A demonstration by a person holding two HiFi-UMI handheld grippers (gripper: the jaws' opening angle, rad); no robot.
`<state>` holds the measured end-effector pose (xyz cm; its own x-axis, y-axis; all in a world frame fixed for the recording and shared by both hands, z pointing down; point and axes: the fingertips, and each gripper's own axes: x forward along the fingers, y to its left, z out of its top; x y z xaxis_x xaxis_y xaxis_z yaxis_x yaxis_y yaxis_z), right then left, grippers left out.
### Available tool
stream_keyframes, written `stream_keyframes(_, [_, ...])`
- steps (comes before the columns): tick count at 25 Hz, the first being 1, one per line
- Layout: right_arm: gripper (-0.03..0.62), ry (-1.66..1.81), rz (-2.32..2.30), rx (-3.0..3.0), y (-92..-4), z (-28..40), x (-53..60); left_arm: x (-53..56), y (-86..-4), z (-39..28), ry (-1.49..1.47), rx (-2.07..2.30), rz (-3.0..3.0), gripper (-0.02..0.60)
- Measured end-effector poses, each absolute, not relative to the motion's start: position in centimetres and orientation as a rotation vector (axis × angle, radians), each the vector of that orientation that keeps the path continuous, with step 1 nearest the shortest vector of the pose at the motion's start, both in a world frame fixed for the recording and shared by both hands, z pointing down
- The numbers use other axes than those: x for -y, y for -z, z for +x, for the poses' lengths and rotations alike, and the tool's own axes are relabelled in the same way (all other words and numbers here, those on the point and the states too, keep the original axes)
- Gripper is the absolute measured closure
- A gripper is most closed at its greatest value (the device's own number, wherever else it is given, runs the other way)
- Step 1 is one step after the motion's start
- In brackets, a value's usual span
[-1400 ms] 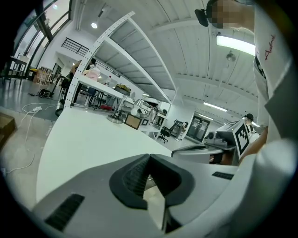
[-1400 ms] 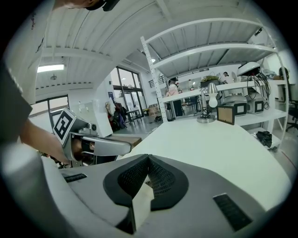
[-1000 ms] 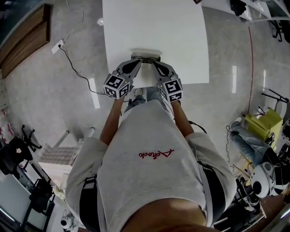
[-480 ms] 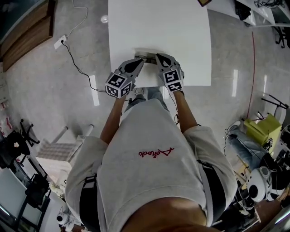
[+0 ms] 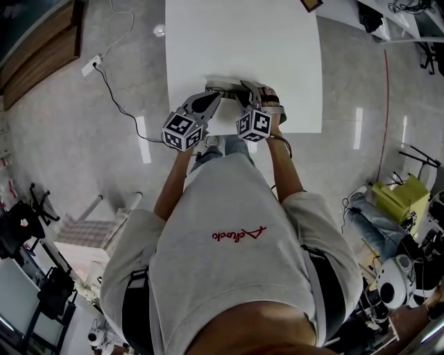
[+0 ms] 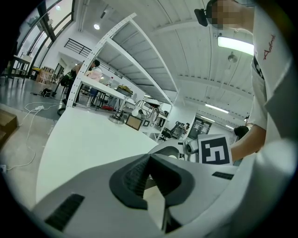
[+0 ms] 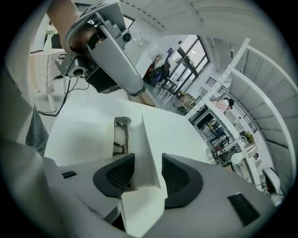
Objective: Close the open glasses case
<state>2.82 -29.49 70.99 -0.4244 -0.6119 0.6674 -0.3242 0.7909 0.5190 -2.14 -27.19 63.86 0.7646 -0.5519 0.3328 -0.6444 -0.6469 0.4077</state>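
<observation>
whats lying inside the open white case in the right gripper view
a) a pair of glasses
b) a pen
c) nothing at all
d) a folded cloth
a: the right gripper view shows the dark frame of a pair of glasses lying in the tray of the open glasses case, beside its raised white flap.

White rectangular table (image 5: 243,41) on a grey polished floor (image 5: 83,145) — an open white glasses case (image 5: 223,84) lies near its front edge, a small dark-framed object (image 5: 311,3) at the far right corner.
</observation>
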Motion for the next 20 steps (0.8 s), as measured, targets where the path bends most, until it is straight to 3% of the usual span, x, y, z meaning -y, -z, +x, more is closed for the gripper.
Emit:
stream_keyframes(5, [0.429,0.389,0.701,2.037,-71.3,2.8,30.0,27.1,-64.2,-2.6,-0.251,0.906,2.443,0.557])
stream_keyframes(7, [0.538,0.41,0.705,2.029,-71.2,2.9,30.0,27.1,-64.2,-2.7,-0.251,0.909,2.441,0.557])
stream_keyframes(20, [0.543,0.358,0.685,2.062,-71.1,2.6,28.4,27.2,-63.8,-2.8,-0.238,0.908,2.448,0.557])
